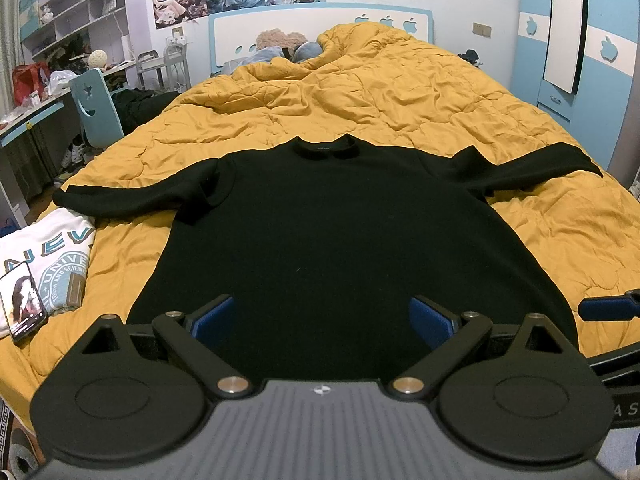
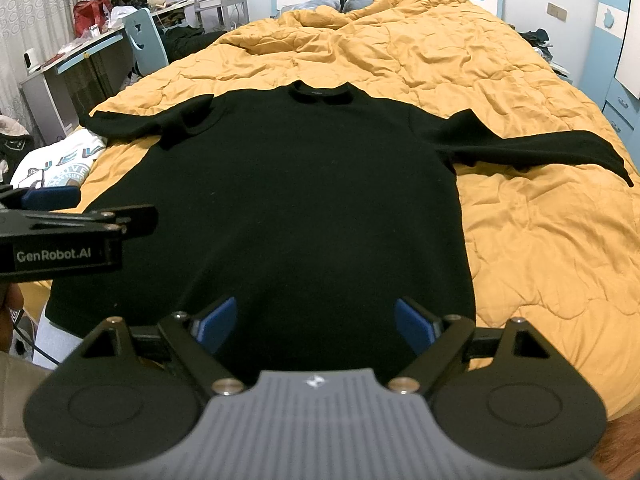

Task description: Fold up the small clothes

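In the left wrist view a black long-sleeved sweater [image 1: 340,232] lies flat, front up, on a yellow quilt [image 1: 400,92], collar at the far end, both sleeves stretched out sideways, the left one creased at the shoulder; the left gripper [image 1: 322,320] hovers at the near hem, jaws wide apart and empty; a white printed T-shirt [image 1: 52,248] and a phone [image 1: 22,300] lie at the left. In the right wrist view the sweater [image 2: 304,200] spreads the same way; the right gripper [image 2: 316,324] is also spread apart at the hem, holding nothing.

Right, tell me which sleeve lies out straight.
The black sweater's right-hand sleeve: it stretches flat over the yellow quilt. The left-hand sleeve is bunched near its shoulder.
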{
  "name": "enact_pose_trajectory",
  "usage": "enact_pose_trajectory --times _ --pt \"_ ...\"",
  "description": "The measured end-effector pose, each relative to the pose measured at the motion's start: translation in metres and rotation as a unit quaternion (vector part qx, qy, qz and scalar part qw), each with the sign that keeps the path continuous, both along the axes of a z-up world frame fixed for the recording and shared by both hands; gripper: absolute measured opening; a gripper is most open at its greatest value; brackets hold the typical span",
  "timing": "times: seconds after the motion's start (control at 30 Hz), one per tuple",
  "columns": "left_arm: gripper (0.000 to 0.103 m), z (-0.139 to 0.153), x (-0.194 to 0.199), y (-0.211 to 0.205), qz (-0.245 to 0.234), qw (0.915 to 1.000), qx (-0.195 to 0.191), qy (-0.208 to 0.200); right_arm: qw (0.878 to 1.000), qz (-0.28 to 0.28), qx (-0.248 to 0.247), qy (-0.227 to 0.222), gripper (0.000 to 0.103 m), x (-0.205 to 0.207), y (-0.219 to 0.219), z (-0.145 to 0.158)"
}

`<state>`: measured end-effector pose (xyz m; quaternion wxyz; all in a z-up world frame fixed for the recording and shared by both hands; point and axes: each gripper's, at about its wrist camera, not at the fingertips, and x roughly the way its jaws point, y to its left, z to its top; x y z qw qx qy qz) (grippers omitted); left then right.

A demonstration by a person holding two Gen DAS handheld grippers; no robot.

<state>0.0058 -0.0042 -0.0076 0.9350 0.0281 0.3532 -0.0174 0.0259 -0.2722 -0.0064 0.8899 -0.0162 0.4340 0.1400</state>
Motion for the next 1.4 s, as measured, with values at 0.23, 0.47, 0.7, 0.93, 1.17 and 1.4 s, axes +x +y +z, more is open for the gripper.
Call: enact_pose_trajectory --times 0.23,0.47,0.7,0.93,1.17,1.4 --pt "0.103 0.001 0.0 0.0 0.0 1.0 0.0 0.001 1.0 0.0 0.0 0.0 0.082 0.0 0.0 0.0" --pt "0.103 0.001 0.0 0.001 -0.001 1.0 -0.001 0.001 1.0 0.0 0.0 0.0 0.082 0.0 0.0 0.0" --pt "0.103 0.001 0.0 0.0 0.0 1.0 0.0 0.002 1.0 0.0 0.0 0.001 0.082 0.0 -0.001 0.0" --pt "0.103 -0.005 0.001 -0.003 -0.005 1.0 -0.005 0.004 1.0 0.0 0.003 0.005 0.082 0.002 -0.002 -0.002" --pt "0.103 -0.013 0.007 0.0 -0.002 0.9999 -0.011 -0.001 0.999 0.008 0.039 -0.022 0.082 0.009 -0.008 -0.003" --pt "0.103 -0.001 0.029 0.03 0.026 0.999 -0.029 -0.019 0.995 -0.012 0.055 -0.083 0.082 0.038 -0.02 0.003"
